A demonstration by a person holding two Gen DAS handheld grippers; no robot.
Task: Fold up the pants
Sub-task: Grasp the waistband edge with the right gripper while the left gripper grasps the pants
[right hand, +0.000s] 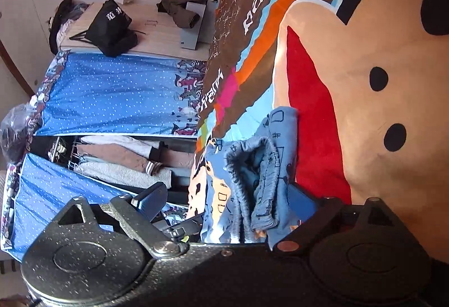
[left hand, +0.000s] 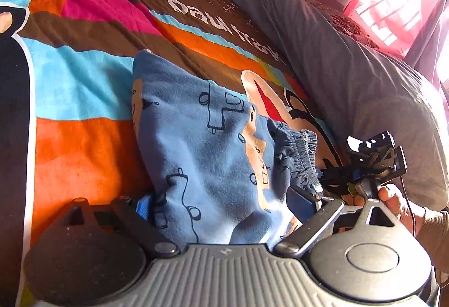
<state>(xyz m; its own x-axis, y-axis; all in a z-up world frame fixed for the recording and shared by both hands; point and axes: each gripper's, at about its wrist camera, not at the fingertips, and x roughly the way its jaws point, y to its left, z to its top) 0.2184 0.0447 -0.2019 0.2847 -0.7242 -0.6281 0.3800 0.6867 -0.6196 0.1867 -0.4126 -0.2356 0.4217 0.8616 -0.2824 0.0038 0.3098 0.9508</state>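
Pants (left hand: 213,155) lay bunched on the bed (left hand: 84,116), spilling between the left tongs (left hand: 224,206), whose fingers stood spread around the cloth. The right tongs (right hand: 224,203), also spread, sat at the waistband (right hand: 252,166); whether either actually pinched fabric, I couldn't tell. Folding well would probably mean gripping both waistband corners and drawing the cloth flat. Beyond the pants, a grey duvet (left hand: 350,68) crowded the bed.

Black tool (right hand: 224,203), blue pads (right hand: 151,201).
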